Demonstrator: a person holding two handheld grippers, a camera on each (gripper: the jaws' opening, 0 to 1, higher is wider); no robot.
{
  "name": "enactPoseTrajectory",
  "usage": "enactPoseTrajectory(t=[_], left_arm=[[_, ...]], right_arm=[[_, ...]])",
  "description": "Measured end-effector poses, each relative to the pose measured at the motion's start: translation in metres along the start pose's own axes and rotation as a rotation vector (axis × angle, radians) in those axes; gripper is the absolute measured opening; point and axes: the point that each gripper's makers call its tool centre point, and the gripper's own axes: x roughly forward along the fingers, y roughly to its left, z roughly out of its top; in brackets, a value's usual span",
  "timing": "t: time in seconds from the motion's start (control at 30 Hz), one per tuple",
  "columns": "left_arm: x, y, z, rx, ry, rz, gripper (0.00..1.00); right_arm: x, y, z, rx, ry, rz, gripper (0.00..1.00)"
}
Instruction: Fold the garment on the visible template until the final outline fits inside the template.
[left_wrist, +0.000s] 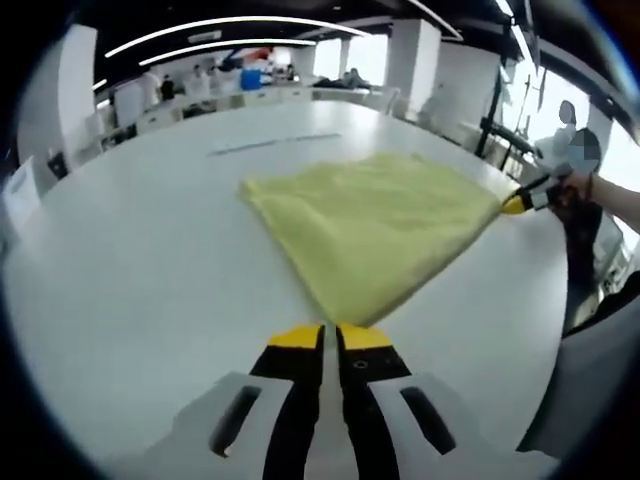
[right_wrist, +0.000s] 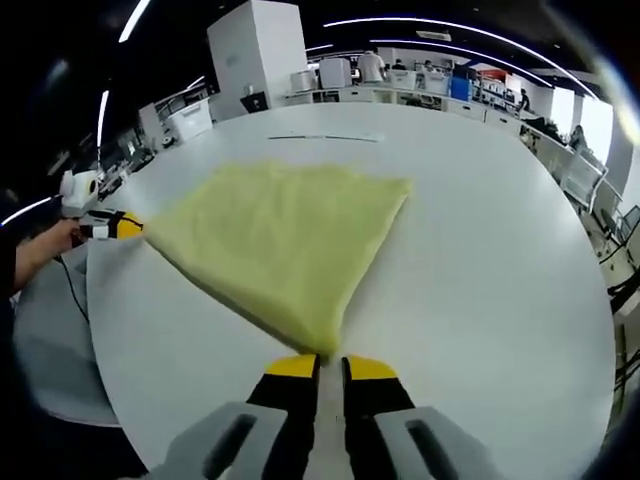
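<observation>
I have a yellow cloth (left_wrist: 375, 230) spread on the white table (left_wrist: 140, 280), pulled taut between my two grippers. In the left gripper view, my left gripper (left_wrist: 330, 340) has its yellow-tipped jaws nearly together on the near corner of the fabric, and the right gripper (left_wrist: 522, 200) shows at the far right, pinching the opposite corner beside a person's hand (left_wrist: 572, 187). In the right gripper view the same holds in reverse: the right gripper (right_wrist: 331, 367) is pinched narrow on its corner of the yellow cloth (right_wrist: 285, 240), and the left gripper (right_wrist: 122, 226) grips the far corner at the table's (right_wrist: 490, 260) edge.

I judge the cloth to be light, soft and limp, something like a terry or microfibre weave. It sags and ripples between the held corners, so it will not keep a shape alone and will drape wherever I let it go. Corners are the right places to hold; a grip mid-edge would bunch it. A thin dark line (right_wrist: 325, 138) lies on the table beyond the cloth, perhaps part of the template, though I cannot tell for certain.
</observation>
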Motion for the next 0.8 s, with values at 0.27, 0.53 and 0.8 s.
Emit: enactPoseTrajectory(t=[0.27, 0.53, 0.8], left_arm=[[-0.011, 0.0, 0.008, -0.059, -0.047, 0.013, 0.39], [-0.024, -0.006, 0.027, -0.105, -0.119, 0.011, 0.69], [-0.043, -0.014, 0.035, -0.118, -0.154, 0.015, 0.84]], right_arm=[[-0.009, 0.009, 0.018, 0.004, -0.08, 0.007, 0.46], [-0.025, 0.019, 0.038, -0.017, -0.144, 0.012, 0.73], [-0.047, 0.028, 0.051, -0.02, -0.21, 0.006, 0.88]])
